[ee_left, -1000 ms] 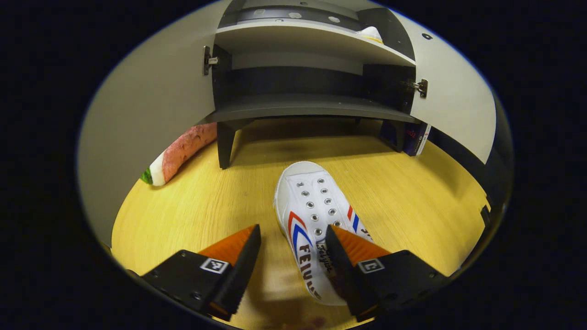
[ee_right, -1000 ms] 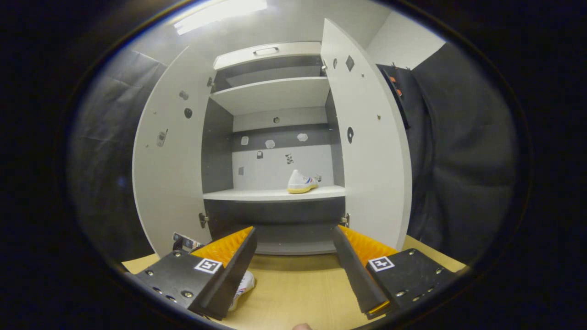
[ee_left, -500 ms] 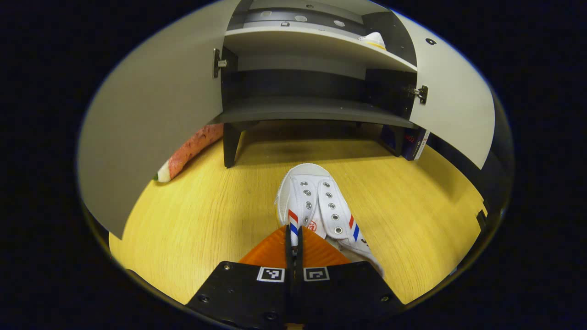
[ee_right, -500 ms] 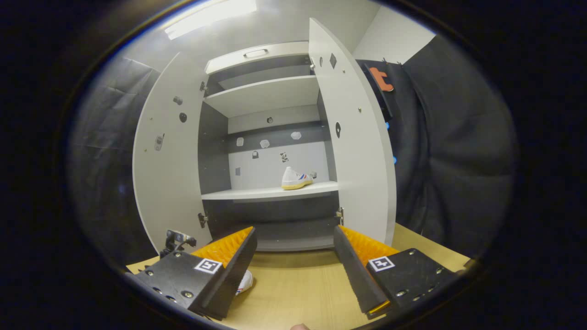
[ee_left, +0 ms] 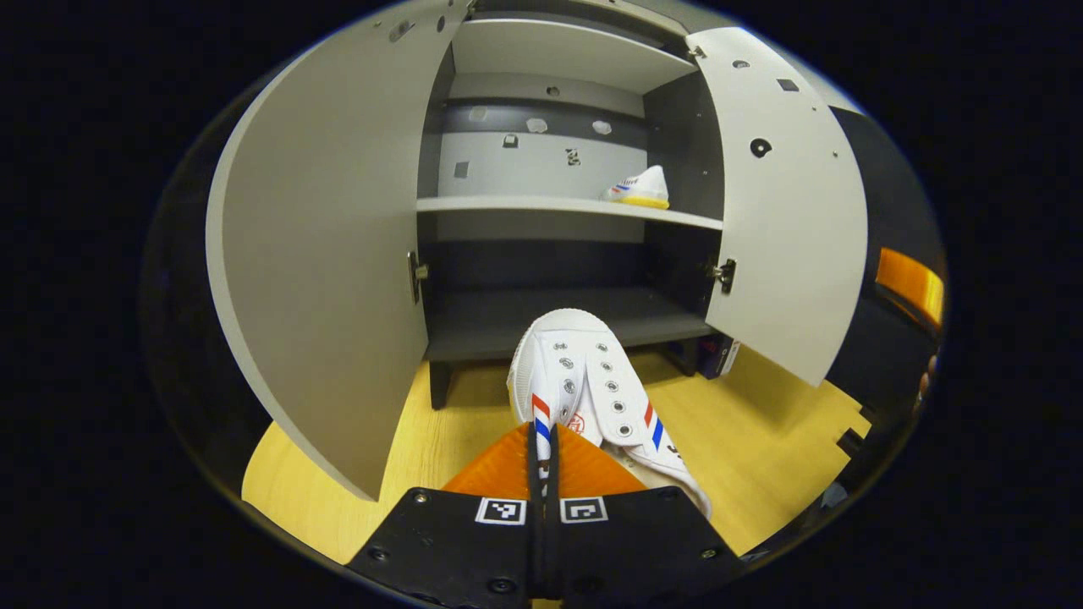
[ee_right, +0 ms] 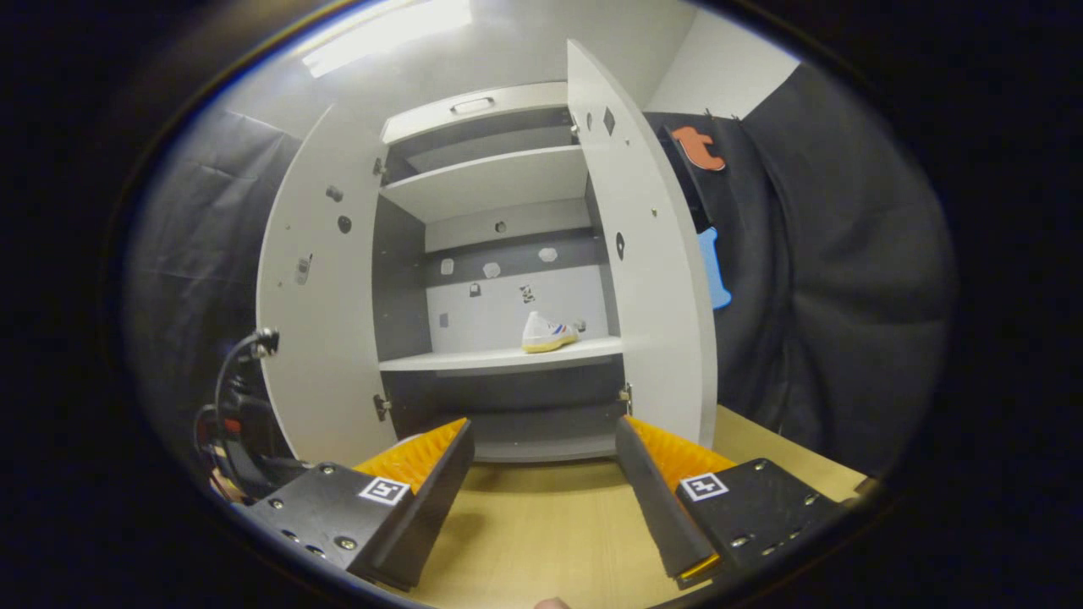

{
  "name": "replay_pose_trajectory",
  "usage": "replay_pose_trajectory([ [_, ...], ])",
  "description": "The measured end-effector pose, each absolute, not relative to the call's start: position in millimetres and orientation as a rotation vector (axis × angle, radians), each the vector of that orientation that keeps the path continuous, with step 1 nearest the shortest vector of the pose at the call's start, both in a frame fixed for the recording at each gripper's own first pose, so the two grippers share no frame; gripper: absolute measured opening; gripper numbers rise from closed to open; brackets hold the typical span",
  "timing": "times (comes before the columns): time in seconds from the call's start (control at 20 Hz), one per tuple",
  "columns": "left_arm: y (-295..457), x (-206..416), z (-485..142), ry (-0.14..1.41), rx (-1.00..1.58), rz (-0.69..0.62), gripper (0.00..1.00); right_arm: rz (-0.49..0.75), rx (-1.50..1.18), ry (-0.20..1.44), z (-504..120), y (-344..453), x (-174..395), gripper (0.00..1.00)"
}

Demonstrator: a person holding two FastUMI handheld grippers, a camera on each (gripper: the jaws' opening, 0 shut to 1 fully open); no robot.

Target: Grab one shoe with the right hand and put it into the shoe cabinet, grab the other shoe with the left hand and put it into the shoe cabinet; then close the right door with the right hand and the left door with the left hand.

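Before open cabinet point(ee_left: 550, 203), left claw point(ee_left: 541, 448) clamping shoe point(ee_left: 584, 389)

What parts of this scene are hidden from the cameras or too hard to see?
- Held shoe, left gripper view: heel hidden behind the left gripper.
- Shelved shoe, right gripper view: too small for detail.
- Small box, left gripper view: mostly hidden behind the right door.
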State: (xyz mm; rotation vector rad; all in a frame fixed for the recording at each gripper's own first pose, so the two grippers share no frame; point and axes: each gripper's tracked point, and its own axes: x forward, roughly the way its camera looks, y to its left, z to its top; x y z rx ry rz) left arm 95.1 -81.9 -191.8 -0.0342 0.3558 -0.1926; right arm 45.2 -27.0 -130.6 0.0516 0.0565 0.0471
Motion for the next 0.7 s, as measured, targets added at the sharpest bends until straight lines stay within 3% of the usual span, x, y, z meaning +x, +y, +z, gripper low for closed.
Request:
replay_pose_trajectory([
  [0.35, -87, 119, -87, 0.229, -0.046, -0.238, 0.00, 0.045, 0.048, 0.033, -122, -42, 29, 1.00],
  [0.7, -89, 196, -6, 0.179, -0.093, -0.213, 0.00, 0.033, 0.078, 0.000, -109, -63, 7, 1.00],
])
